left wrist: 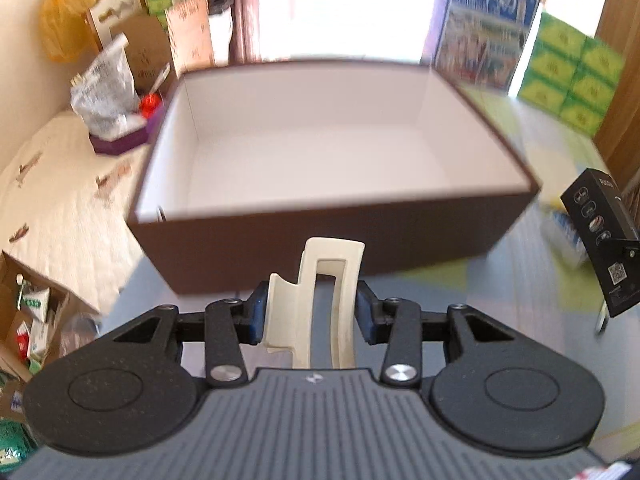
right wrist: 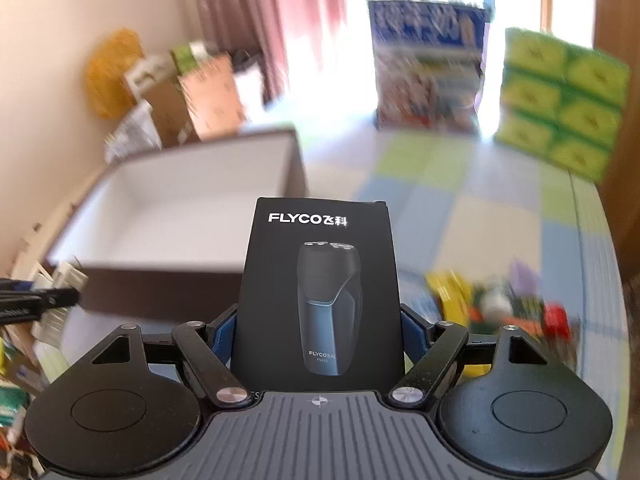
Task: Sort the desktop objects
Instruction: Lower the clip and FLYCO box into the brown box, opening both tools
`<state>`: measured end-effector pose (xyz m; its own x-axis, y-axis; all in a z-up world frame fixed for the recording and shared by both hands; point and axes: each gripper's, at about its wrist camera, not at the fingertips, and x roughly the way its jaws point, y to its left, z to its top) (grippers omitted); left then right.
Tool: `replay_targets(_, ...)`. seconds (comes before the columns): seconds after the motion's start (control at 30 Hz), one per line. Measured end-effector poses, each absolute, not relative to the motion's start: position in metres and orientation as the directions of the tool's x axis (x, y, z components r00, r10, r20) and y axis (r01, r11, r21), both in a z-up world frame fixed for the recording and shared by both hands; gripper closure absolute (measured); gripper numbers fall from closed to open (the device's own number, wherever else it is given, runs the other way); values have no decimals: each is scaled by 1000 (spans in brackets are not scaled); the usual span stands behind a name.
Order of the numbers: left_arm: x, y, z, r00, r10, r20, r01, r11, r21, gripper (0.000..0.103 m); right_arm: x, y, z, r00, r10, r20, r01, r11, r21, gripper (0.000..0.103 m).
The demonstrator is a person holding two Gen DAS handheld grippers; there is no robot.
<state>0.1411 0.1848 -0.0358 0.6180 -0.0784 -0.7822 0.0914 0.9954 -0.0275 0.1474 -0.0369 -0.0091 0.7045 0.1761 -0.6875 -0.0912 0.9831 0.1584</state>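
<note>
My left gripper [left wrist: 311, 312] is shut on a cream plastic hair claw clip [left wrist: 320, 300] and holds it just in front of the near wall of a large brown box [left wrist: 320, 236] with a white, empty inside. My right gripper [right wrist: 318, 334] is shut on a black FLYCO shaver box [right wrist: 320, 292], held upright to the right of the brown box [right wrist: 180, 216]. The shaver box also shows at the right edge of the left wrist view [left wrist: 604, 240]. The left gripper's tip shows at the left edge of the right wrist view [right wrist: 40, 300].
A pile of small colourful items [right wrist: 500, 304] lies on the checked tablecloth [right wrist: 460, 208] to the right. Green cartons [left wrist: 568, 80] and a blue printed box [left wrist: 480, 28] stand at the back right. Bags and cardboard boxes [left wrist: 120, 60] crowd the back left.
</note>
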Motion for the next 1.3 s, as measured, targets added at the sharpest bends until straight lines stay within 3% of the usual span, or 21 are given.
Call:
replay_targets(0.23, 172, 194, 6, 697, -64, -714, 74, 997, -18, 65, 205, 13, 10, 739, 251, -625, -189, 968, 164, 27)
replay_targets(0.47, 232, 212, 19, 731, -18, -682, 23, 1000, -2, 65, 276, 52, -20, 696, 216, -684, -189, 975, 116, 27)
replay_targets(0.93, 318, 226, -71, 509, 78, -857, -59, 997, 56, 65, 323, 83, -107, 583, 49, -811, -216, 972, -96, 27)
replay_targets(1.3, 329, 216, -90, 451, 105, -886, -12, 994, 112, 66, 330, 88, -113, 587, 12, -810, -245, 956, -163, 27)
